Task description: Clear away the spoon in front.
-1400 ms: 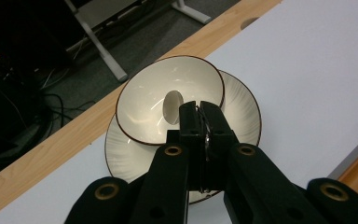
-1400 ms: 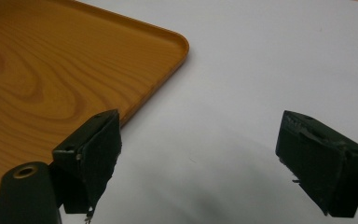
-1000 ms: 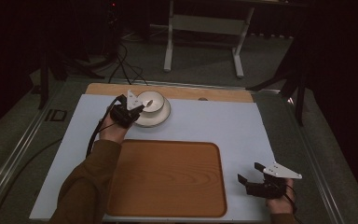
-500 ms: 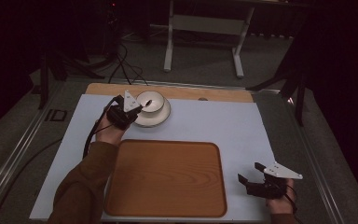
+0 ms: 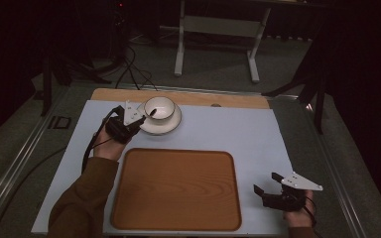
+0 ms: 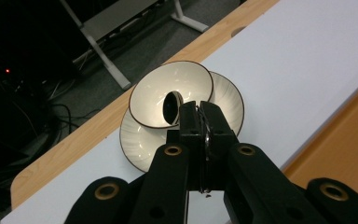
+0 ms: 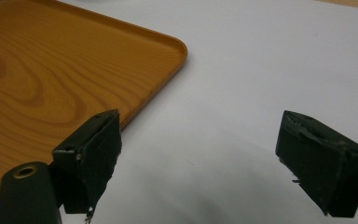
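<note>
We see a white mat-covered table (image 5: 228,129) with a light wooden strip along its far edge. A rectangular wood-grain tray with rounded corners (image 5: 176,191) lies flat on the near middle of the mat, nothing on it.

At far left sits a round cream saucer with a thin dark rim (image 5: 171,124), and on it a cream bowl-like cup with a dark rim (image 5: 159,108). In the left gripper view the cup (image 6: 170,93) is tilted, its opening turned toward the camera, resting on the saucer (image 6: 228,100).

The left gripper (image 5: 146,116) is at the cup's near-left edge, held by the left hand (image 5: 108,146) with a brown sleeve (image 5: 82,198) behind it. In its own view the left gripper (image 6: 200,112) has both black jaws pressed together on the cup's rim; a dark oval reflection shows on the inner wall just beside the tips. We read this as clenched on the cup.

The right gripper (image 5: 268,182) is well apart from all this, low over bare mat just right of the tray's near-right corner, held by the right hand (image 5: 297,213). In its own view the right gripper (image 7: 200,154) has jaws spread wide, released, nothing between them; the tray corner (image 7: 158,51) lies just beside the left jaw.
</note>
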`<state>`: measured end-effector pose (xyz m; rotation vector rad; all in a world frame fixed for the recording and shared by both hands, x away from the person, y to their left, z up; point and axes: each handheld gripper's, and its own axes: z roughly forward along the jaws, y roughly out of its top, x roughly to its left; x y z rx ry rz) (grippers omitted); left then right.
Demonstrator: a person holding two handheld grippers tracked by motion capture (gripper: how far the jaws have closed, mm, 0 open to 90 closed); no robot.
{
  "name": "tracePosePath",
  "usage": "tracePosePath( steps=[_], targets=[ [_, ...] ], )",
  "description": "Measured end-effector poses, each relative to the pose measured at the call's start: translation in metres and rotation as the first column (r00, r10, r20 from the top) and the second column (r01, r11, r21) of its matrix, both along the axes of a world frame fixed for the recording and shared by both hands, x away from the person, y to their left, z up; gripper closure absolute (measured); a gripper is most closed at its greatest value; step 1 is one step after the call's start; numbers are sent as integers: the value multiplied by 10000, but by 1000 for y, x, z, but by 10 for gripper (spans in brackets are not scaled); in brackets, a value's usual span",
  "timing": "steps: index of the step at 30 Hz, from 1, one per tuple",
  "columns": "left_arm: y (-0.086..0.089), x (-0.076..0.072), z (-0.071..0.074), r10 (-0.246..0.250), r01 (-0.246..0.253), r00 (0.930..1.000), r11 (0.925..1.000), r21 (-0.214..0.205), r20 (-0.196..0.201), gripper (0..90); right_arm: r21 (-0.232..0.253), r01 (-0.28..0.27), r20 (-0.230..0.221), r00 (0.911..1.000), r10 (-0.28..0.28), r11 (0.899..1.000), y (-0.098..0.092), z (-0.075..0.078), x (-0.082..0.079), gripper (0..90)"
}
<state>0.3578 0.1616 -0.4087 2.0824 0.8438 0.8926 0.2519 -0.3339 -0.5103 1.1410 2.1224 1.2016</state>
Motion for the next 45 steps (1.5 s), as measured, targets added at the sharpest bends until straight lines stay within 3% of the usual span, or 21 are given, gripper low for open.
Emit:
tracePosePath(
  steps=[29, 45],
  targets=[
    [20, -44, 3, -275, 275, 9996, 9995, 163, 33, 886, 103, -84, 232, 9997, 81, 9999, -1, 3, -2, 141],
    [25, -63, -7, -412, 413, 9991, 9991, 103, -134, 886, 93, -159, 243, 9996, 156, 9998, -1, 3, -2, 141]
  ],
)
